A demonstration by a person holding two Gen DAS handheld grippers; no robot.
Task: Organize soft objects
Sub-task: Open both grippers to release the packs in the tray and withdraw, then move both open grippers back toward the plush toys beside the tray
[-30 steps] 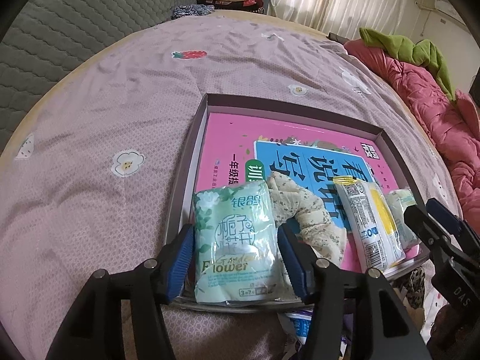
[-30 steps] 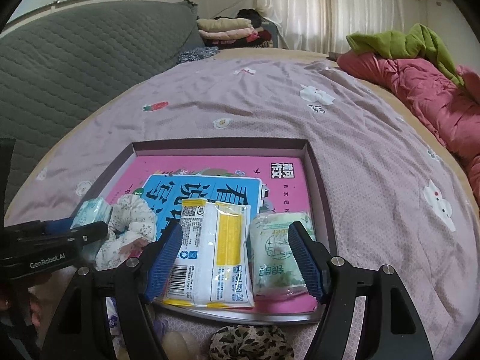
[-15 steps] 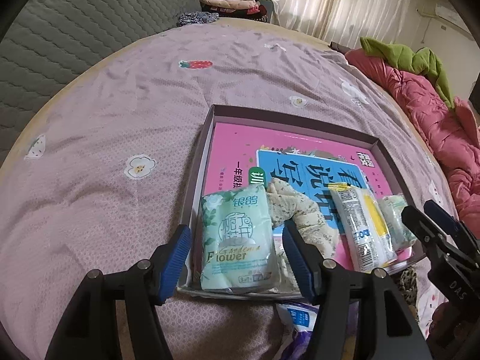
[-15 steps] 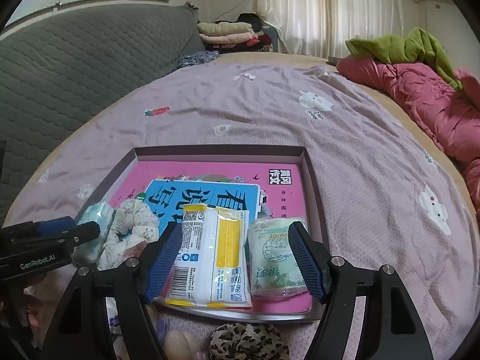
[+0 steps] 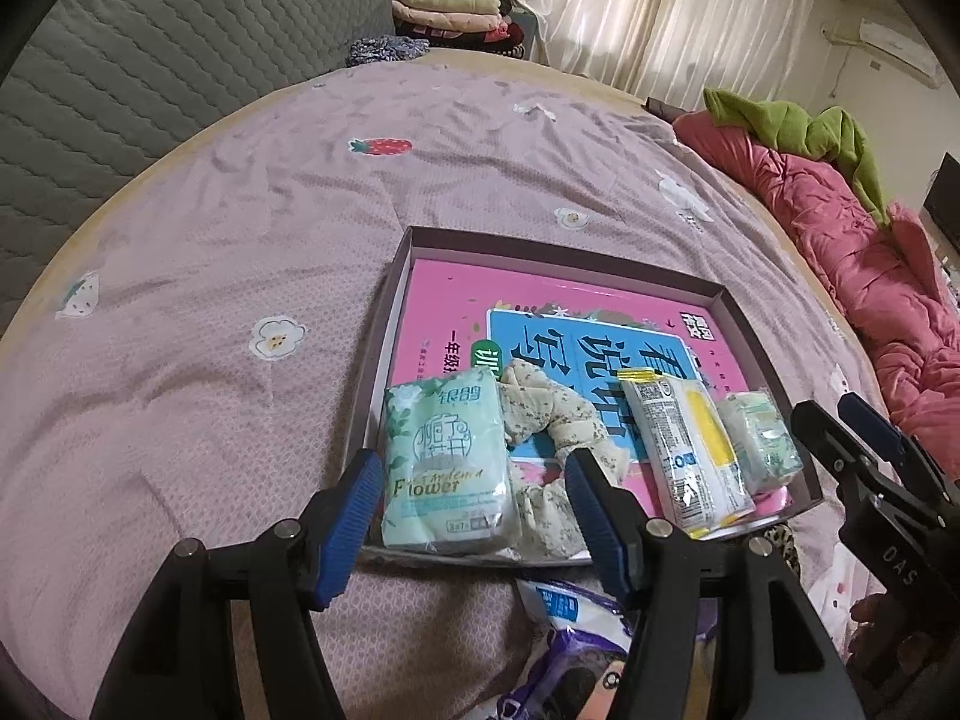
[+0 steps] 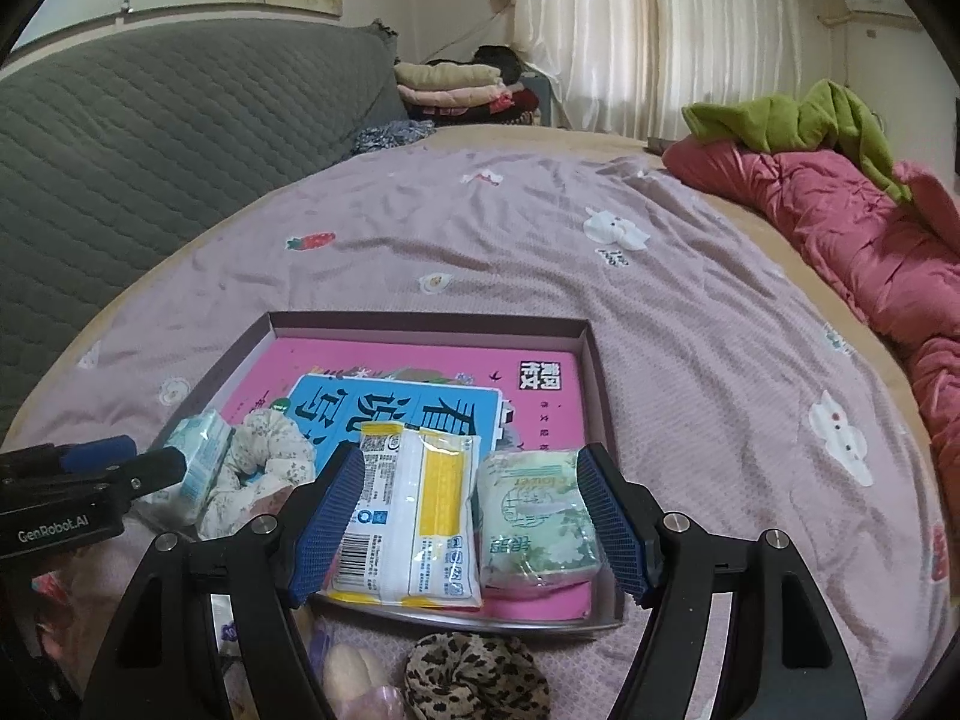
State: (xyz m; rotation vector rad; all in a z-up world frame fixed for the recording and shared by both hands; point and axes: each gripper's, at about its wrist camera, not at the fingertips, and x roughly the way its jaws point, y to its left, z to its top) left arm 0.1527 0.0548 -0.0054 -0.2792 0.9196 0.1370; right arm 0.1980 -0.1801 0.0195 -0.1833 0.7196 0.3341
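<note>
A shallow box tray (image 5: pixel 660 271) (image 6: pixel 420 319) lined with a pink book lies on the bed. Along its near edge lie a green "Flower" tissue pack (image 5: pixel 444 462) (image 6: pixel 201 456), a floral scrunchie (image 5: pixel 555 420) (image 6: pixel 264 450), a white-and-yellow tissue pack (image 5: pixel 684 450) (image 6: pixel 414 516) and a small green tissue pack (image 5: pixel 759 441) (image 6: pixel 534 522). My left gripper (image 5: pixel 474 516) is open and empty, just short of the Flower pack. My right gripper (image 6: pixel 471 516) is open and empty, its jaws standing before the two right packs.
A leopard scrunchie (image 6: pixel 477 681) and pale soft items (image 6: pixel 351 669) lie on the bed just before the tray. A blue-white packet (image 5: pixel 561 597) and a purple one (image 5: pixel 570 669) lie under my left gripper. A red quilt (image 6: pixel 870 240) is piled at the right. A grey headboard (image 5: pixel 150 60) stands left.
Both grippers have drawn back and up from the tray. The Flower pack that sat between my left jaws now lies free in the tray.
</note>
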